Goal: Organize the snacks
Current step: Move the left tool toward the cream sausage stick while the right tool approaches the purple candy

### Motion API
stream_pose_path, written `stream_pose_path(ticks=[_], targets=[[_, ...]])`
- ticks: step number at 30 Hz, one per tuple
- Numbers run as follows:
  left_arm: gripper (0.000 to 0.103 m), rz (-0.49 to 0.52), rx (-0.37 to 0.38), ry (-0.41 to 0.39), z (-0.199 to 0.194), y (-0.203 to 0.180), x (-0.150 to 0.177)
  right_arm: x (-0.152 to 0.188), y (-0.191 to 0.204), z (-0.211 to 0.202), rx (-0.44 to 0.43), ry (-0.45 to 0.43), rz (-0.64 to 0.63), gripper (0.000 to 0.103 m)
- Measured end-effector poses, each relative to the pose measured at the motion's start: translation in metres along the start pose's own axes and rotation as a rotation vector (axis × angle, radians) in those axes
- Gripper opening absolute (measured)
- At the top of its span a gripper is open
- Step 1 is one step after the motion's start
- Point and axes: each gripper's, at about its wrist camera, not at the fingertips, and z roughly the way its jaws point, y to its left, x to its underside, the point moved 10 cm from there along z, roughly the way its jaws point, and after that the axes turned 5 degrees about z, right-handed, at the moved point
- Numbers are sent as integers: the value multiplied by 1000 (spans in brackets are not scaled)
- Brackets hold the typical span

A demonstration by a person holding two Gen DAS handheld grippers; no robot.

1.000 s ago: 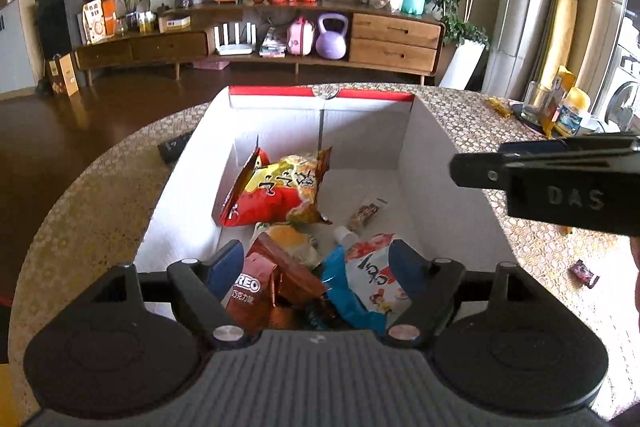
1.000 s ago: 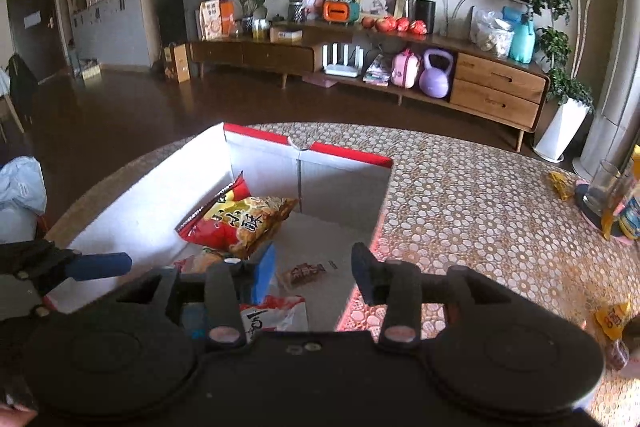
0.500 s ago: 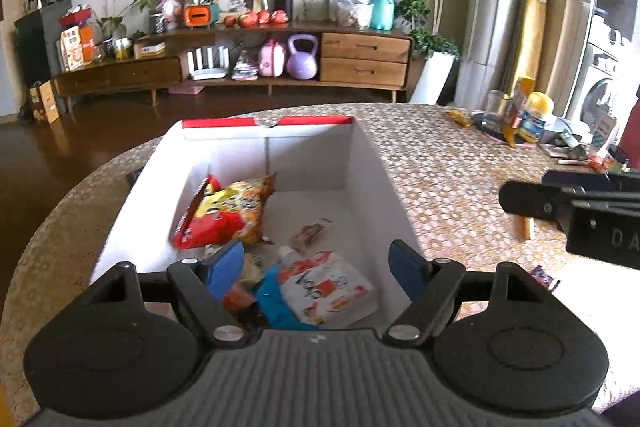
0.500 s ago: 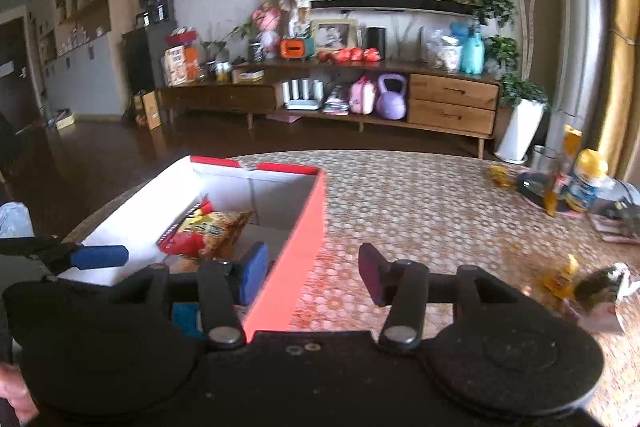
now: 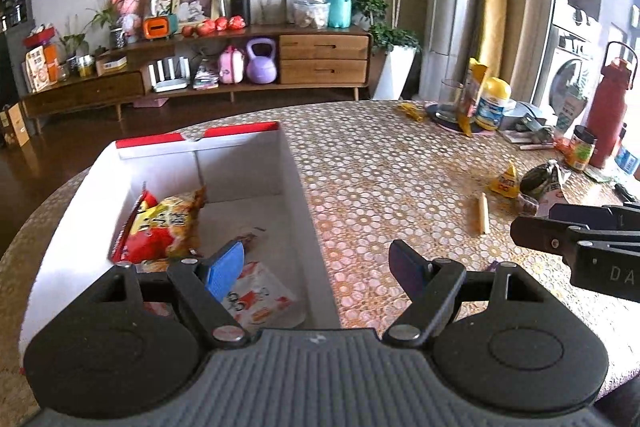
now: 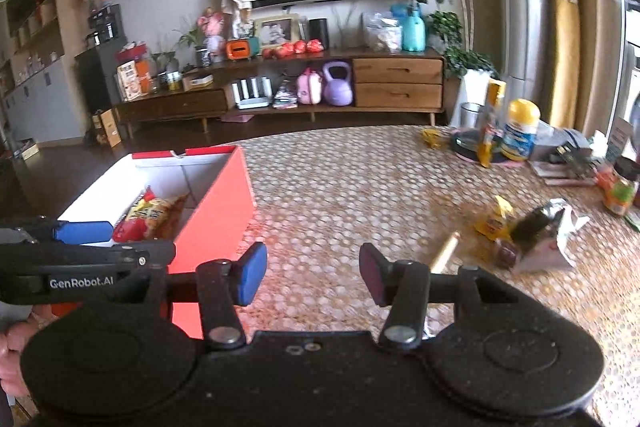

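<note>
The red box (image 5: 208,139) sits at nine o'clock on the bench (image 5: 380,163), white inside, with a red-and-yellow chip bag (image 5: 160,227) leaning on its left wall and a white pouch (image 5: 260,291) lying flat at its near end. The left gripper (image 5: 316,267) hangs over the box's right wall, fingers released and bare. The right gripper (image 6: 312,273) hovers over bare bench, fingers spread, grasping nothing. At three o'clock, well apart from the box, lie a tan stick (image 6: 446,253), a yellow packet (image 6: 496,219) and a dark bag (image 6: 538,227).

Snack packets (image 5: 160,227) inside red box (image 5: 200,137)
</note>
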Motion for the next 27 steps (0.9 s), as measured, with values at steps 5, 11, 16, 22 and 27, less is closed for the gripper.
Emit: stream_pose_path(ticks=[5, 11, 16, 22, 27], targets=[[79, 22, 18, -4, 3, -16, -4, 7, -17, -5, 24, 0, 25, 50], [80, 49, 35, -6, 5, -32, -7, 13, -37, -11, 53, 2, 49, 50], [79, 68, 44, -9, 6, -40, -10, 19, -52, -10, 85, -1, 61, 51], [80, 80, 53, -14, 7, -46, -13, 29, -68, -3, 141, 4, 50, 51], [80, 95, 67, -9, 11, -54, -13, 42, -81, 5, 162, 26, 71, 51]])
